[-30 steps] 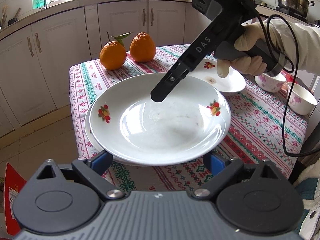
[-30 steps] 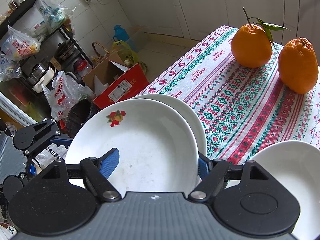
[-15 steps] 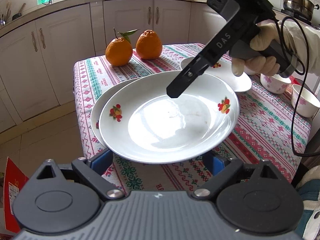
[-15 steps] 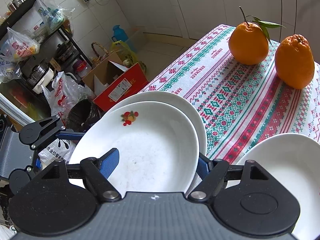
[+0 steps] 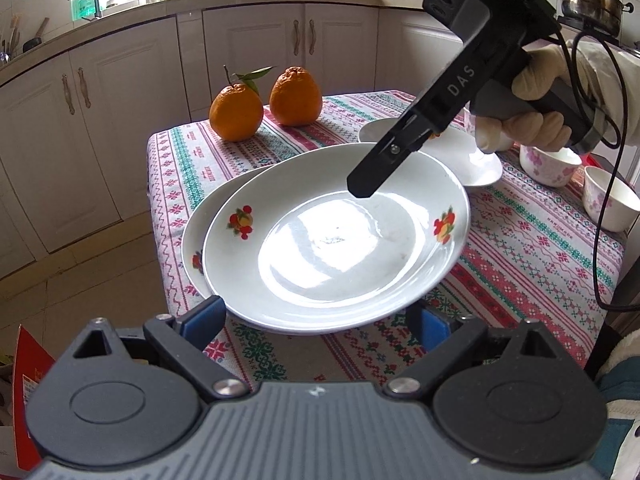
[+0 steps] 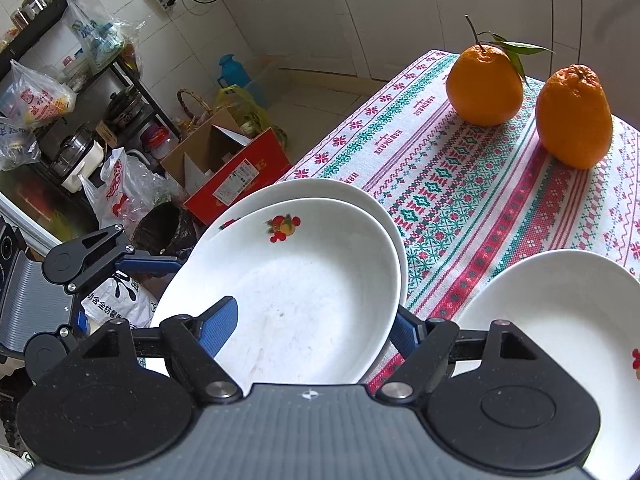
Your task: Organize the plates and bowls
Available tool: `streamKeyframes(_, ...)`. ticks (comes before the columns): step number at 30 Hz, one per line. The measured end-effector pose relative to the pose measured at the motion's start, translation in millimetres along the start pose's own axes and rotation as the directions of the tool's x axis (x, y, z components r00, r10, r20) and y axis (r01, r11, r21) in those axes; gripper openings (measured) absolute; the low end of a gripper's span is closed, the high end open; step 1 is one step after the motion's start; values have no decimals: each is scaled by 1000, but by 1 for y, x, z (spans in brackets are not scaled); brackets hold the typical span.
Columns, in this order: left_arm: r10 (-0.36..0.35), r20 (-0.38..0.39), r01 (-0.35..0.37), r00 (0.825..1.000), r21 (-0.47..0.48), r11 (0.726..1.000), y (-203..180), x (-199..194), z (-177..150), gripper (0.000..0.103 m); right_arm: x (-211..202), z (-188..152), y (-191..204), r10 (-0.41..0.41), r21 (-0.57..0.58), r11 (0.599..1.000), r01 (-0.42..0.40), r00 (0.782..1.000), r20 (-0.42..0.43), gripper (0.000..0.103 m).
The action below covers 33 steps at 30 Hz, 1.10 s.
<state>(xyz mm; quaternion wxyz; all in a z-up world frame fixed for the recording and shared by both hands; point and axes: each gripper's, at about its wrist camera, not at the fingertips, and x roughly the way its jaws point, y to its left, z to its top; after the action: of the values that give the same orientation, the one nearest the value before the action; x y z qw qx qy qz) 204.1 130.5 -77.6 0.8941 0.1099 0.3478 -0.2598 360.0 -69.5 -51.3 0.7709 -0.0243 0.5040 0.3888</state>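
Note:
A white plate with fruit prints (image 5: 336,240) is held above a second matching plate (image 5: 196,240) on the patterned tablecloth. My left gripper (image 5: 316,320) is wide open with the plate's near rim between its blue pads. My right gripper (image 6: 316,324) is shut on the plate's far rim, one finger (image 5: 384,160) over it, one under. The plate (image 6: 296,280) is tilted above the lower plate (image 6: 352,196) in the right wrist view. A third white plate (image 5: 476,160) lies to the right; it also shows in the right wrist view (image 6: 560,312).
Two oranges (image 5: 236,112) (image 5: 296,96) stand at the table's far end. Two floral bowls (image 5: 548,164) (image 5: 608,204) sit at the right edge. The table's left edge drops to the floor, with a red box (image 6: 236,172) and bags below.
The held plate has moved up and toward the right, off the lower plate, showing more of that plate's left rim. Both grippers moved with it.

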Motion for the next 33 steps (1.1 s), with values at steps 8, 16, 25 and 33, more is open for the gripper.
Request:
streamKeyframes(8,12,8,-12,1000,-13,1000,0,-3,-1,96,-3,-5,8,-46,-4,999,46,999,1,84)
streamKeyframes(16,19,24,-19,1000,-10,1000,-1,-5,1,97,0,-9,11,-95,-19,995,95,995,-11,87)
streamKeyframes(25,44,64,-43,997,-21,999,-9,-12,0,98,-11,-25,21,-120,-32,992,121,992,40,99)
streamKeyframes(33,90,142,-80,986,-72,994,-28,-36,-1,100,-40,-63,43,-241,20,970,242,956,168,103)
